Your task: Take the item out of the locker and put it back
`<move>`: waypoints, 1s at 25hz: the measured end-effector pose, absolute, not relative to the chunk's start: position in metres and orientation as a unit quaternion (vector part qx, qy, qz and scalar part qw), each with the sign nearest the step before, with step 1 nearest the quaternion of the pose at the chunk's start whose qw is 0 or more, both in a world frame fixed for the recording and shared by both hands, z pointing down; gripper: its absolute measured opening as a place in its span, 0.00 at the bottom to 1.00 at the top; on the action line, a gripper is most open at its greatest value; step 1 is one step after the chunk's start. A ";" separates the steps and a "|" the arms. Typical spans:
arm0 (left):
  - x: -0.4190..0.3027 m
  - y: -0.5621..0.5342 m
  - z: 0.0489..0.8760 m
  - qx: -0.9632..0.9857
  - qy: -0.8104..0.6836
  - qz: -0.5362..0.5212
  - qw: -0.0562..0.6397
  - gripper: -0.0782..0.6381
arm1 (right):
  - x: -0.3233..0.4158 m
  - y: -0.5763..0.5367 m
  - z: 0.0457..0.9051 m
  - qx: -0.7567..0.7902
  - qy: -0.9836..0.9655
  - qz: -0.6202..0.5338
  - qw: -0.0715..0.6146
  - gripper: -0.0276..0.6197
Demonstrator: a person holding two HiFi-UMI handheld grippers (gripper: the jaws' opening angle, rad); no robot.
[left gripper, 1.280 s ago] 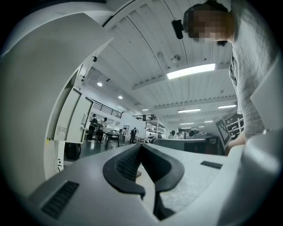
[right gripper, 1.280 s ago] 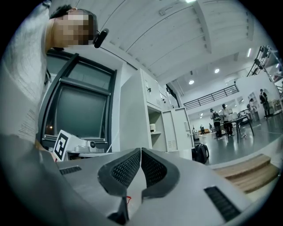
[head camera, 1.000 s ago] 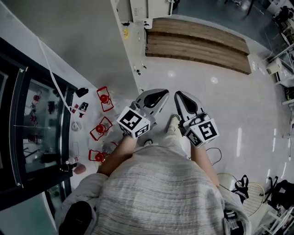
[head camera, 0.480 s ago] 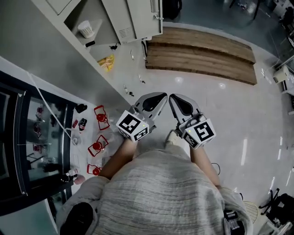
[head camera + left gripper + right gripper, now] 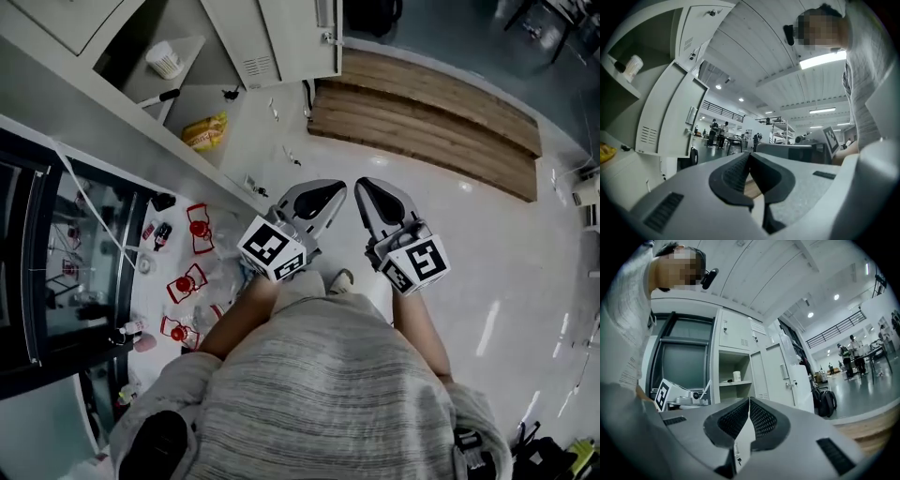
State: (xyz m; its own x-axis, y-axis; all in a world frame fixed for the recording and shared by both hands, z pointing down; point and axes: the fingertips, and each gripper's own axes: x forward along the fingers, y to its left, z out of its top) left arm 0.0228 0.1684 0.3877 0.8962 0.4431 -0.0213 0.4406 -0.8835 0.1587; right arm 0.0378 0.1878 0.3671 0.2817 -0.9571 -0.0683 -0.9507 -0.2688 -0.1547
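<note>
the left gripper (image 5: 330,192) and the right gripper (image 5: 367,190) are held level and side by side in front of the person's grey striped top, close together but apart, with their tips toward the wooden platform (image 5: 431,103) on the glossy floor. in the left gripper view the dark ribbed pads (image 5: 733,174) meet at their tips with nothing between them. in the right gripper view the pads (image 5: 761,418) are likewise pressed together and empty. the grey locker (image 5: 120,52) stands open at the upper left of the head view, its door (image 5: 281,37) swung out. on its shelf (image 5: 192,58) stands a white cup-like container (image 5: 165,59), and a thin dark tool (image 5: 161,97) lies by the shelf's front edge. a yellow packet (image 5: 204,132) lies on the compartment floor below. all three are well apart from both grippers, and which one is the task's item cannot be told. small red lantern-like things (image 5: 199,228) sit on the floor beside a dark glass-fronted cabinet (image 5: 56,262) at the left.
</note>
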 end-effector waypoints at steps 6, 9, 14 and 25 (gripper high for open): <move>0.046 0.121 0.390 0.981 0.177 0.001 0.081 0.12 | 0.064 0.137 0.371 -0.761 0.644 -0.020 0.075 0.08; 0.060 0.090 0.391 0.985 0.154 -0.004 0.083 0.12 | 0.072 0.103 0.368 -0.735 0.675 -0.020 0.066 0.08; 0.077 0.040 0.395 0.991 0.103 -0.008 0.090 0.12 | 0.090 0.046 0.364 -0.694 0.718 -0.021 0.056 0.08; 0.093 -0.046 0.401 0.996 0.011 -0.013 0.083 0.12 | 0.082 -0.062 0.339 -0.591 0.806 0.007 0.032 0.09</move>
State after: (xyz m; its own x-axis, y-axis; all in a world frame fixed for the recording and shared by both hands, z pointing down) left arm 0.0927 -0.0463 0.4007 0.9994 0.0206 -0.0273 0.0248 -0.9860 0.1650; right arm 0.0822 -0.0623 0.3390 -0.2999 -0.9520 -0.0604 -0.9529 0.3019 -0.0270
